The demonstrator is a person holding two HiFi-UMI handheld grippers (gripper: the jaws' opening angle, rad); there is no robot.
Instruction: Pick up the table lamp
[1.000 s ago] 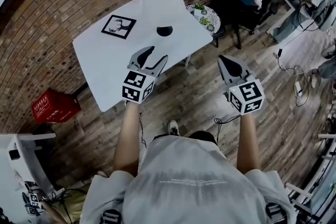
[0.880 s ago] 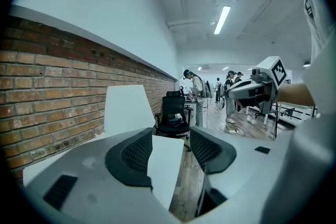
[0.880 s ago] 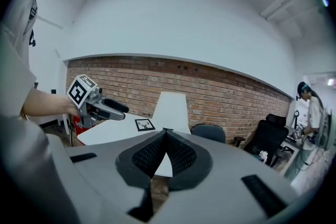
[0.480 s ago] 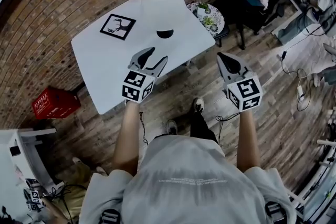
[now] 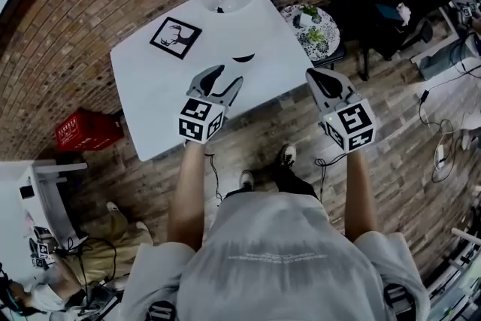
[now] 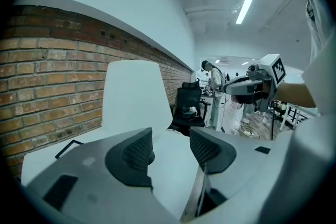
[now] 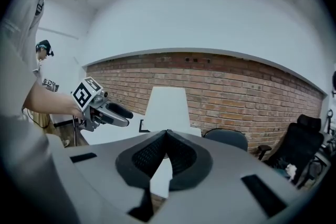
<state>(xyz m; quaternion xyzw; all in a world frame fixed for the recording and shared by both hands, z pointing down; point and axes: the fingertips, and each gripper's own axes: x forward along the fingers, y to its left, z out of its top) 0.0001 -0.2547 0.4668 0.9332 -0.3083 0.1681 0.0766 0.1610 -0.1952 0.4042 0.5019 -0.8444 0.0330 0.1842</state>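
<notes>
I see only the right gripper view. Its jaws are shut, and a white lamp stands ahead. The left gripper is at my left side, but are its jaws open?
Observer: Yes. In the left gripper view, the left gripper's jaws stand apart with nothing between them, and the lamp is ahead.
Operator: Where on the table does the lamp stand?
Observer: In the head view it stands at the far edge of the table, and no gripper touches it.
Operator: And my own one, is it above the table?
Observer: No. The right gripper shows over the floor, beside the table's right corner.
</notes>
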